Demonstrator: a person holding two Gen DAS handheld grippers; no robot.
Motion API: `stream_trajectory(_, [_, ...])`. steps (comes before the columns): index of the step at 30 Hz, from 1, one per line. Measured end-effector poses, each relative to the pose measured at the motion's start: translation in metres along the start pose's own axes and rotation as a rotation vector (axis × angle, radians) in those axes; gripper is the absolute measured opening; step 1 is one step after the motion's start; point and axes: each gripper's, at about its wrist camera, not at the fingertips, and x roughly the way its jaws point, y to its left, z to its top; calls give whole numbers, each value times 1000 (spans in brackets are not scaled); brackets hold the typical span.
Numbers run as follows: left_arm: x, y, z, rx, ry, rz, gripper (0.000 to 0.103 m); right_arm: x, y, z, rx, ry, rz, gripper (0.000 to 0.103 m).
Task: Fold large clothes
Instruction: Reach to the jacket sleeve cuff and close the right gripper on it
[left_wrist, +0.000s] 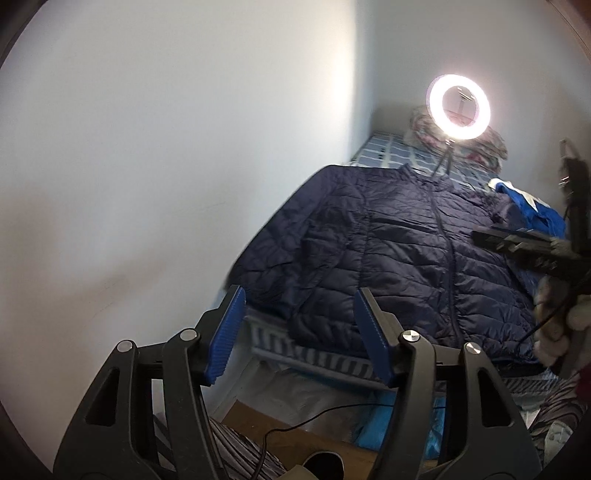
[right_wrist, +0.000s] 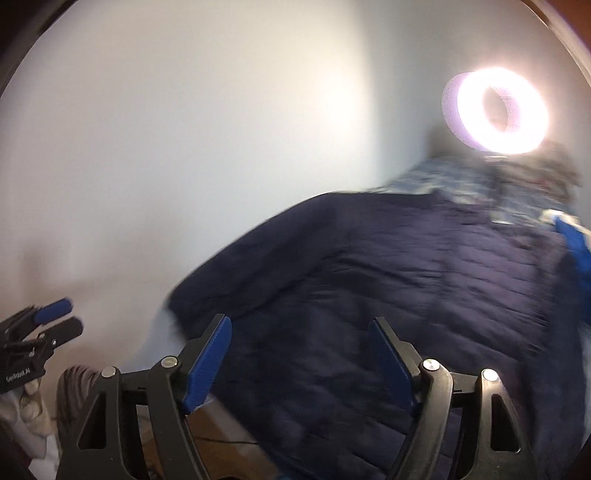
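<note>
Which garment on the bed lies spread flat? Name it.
The navy quilted jacket, laid out zipper up across the bed. The bright blue garment beside it is bunched in a heap.

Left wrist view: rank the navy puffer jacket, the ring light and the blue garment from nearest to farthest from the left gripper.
From the left gripper, fingers open:
1. Navy puffer jacket, spread on the bed straight ahead, its hem closest.
2. Blue garment, to the right, past the jacket's far sleeve.
3. Ring light, at the far end of the bed.
</note>
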Motion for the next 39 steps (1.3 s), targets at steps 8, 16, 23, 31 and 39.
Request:
stream_trajectory(8, [-14,31,-13,-62,7,66,57,116,80,-7,-303,200,166,62])
stream_trajectory(16, [-12,52,-17,-112,22,102,57,194,134,-17,-436,335,275,61])
stream_trajectory(23, [-7,61,-19,-125,34,113,57,240,159,-27,-517,417,273,60])
stream_trajectory(31, [1,63,-17,-130,46,117,57,263,160,-45,-557,463,230,45])
stream_trajectory(39, [7,54,-15,-109,50,117,57,268,148,-36,-455,451,254,8])
